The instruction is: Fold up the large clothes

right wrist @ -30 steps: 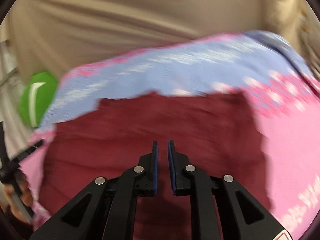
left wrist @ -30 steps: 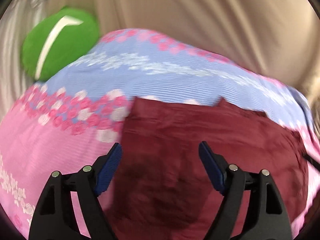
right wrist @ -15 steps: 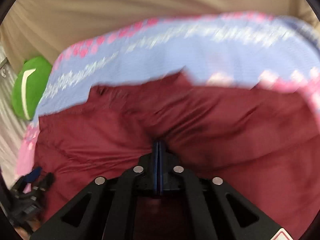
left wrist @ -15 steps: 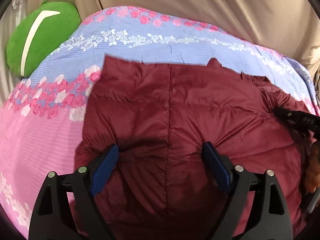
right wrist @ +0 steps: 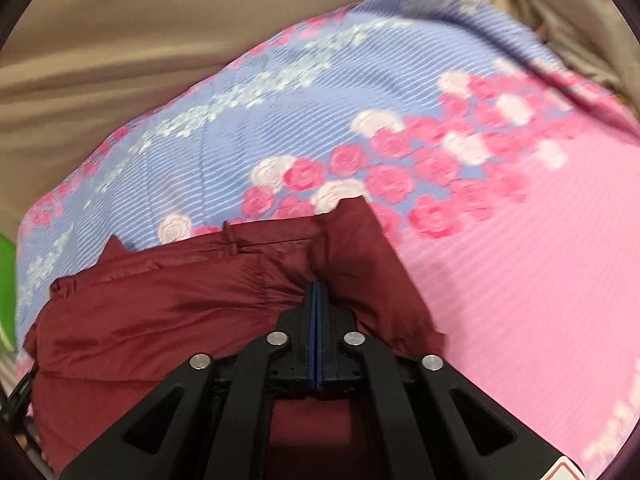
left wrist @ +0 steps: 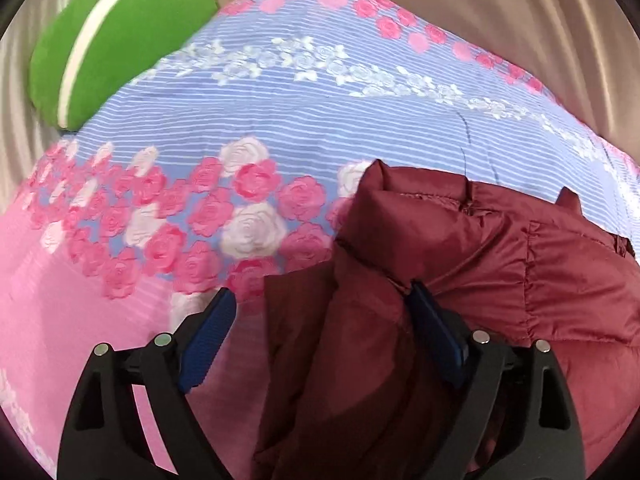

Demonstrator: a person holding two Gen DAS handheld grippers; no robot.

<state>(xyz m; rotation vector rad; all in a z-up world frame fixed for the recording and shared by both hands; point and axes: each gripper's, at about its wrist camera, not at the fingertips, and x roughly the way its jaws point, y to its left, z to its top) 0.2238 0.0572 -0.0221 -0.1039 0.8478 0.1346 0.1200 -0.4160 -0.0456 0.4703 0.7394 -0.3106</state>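
Maroon quilted jacket [left wrist: 500, 280] on bed, over floral bedspread [left wrist: 300, 120] (blue striped band w/ white and pink roses, plain pink nearer the jaws).

L wrist view:
- Left gripper [left wrist: 322, 332] jaws wide apart, blue pads visible both sides.
- Bunched edge of jacket running up between the jaws; fabric against inner face of the right-hand pad, clear gap to the left-hand pad. Not pinched.
- Bulk of jacket spread off to the right of the jaws; a raised fold or corner poking up just beyond the tips.
- Pink bedspread showing under and left of the left-hand jaw.
- Green cushion [left wrist: 120, 40] w/ white stripe far beyond the jaws, up-left, at edge of bedspread.
- Beige drape [left wrist: 540, 8] behind bed, beyond and right.

R wrist view:
- Right gripper [right wrist: 316, 292] jaws near together but opening a little; pads almost face to face, thin slit only.
- Jacket fabric puckered right at the tips, creases radiating from that spot; appears nipped between pads.
- Jacket [right wrist: 160, 312] mostly left of and under the jaws; stitched seam edge w/ small loop lying just beyond the tips, to the left.
- Small flap of jacket standing up beyond-right of the tips.
- Bedspread [right wrist: 520, 280] pink to the right of the jaws, blue band further beyond.
- Sliver of green cushion [right wrist: 6, 292] far left, at frame edge.
- Beige drape [right wrist: 140, 40] across the far background.
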